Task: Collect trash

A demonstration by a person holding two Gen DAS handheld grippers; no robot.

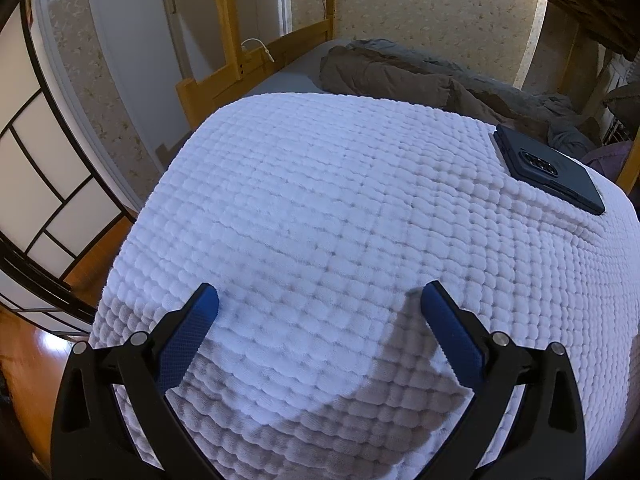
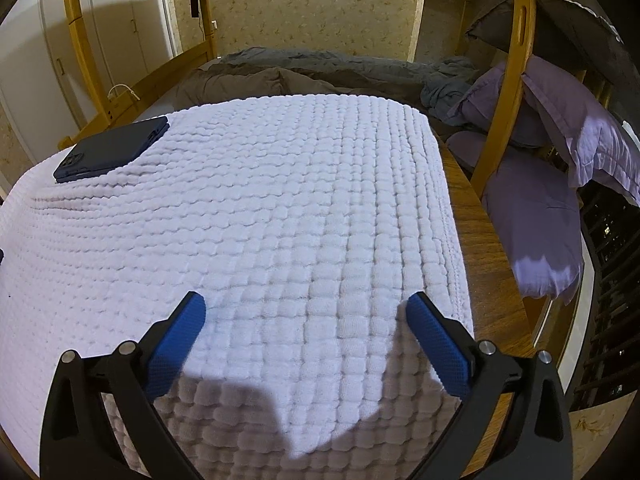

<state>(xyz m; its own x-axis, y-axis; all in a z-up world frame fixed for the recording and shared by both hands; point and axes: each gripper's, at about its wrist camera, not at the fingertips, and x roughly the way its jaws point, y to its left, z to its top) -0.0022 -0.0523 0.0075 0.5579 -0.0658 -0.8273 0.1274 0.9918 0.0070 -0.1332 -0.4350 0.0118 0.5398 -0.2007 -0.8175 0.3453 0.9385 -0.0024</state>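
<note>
Nearest my left camera, the left gripper (image 1: 318, 300) stood with its black arms splayed and its blue textured pads (image 1: 188, 340) at full spread, nothing between them. It pointed steeply downward over the near edge of a white waffle-textured blanket (image 1: 320, 200), hovering above the cloth; I could not tell whether the pad tips grazed it. Its shadow fell on the blanket just below the right-hand pad.

On my right camera, the right gripper (image 2: 306, 306) held the same pose: pitched well down, jaws spread wide and empty, over the near edge of the same blanket (image 2: 260, 200), toward its right side, where a strip of brown wooden tabletop (image 2: 480, 240) showed bare beside the cloth.

I found no trash in either view. The only loose item on the blanket was a dark blue cased phone (image 1: 548, 168), lying flat with its camera lenses up at the far edge, well apart from both grippers; the right camera showed it (image 2: 112, 148) at the far left.

Beyond the blanket lay a rumpled grey-brown duvet (image 1: 400, 68) inside a yellow wooden bed frame (image 1: 224, 80). Lilac pillows (image 2: 536, 220) were stacked at the right, behind a frame post.
</note>
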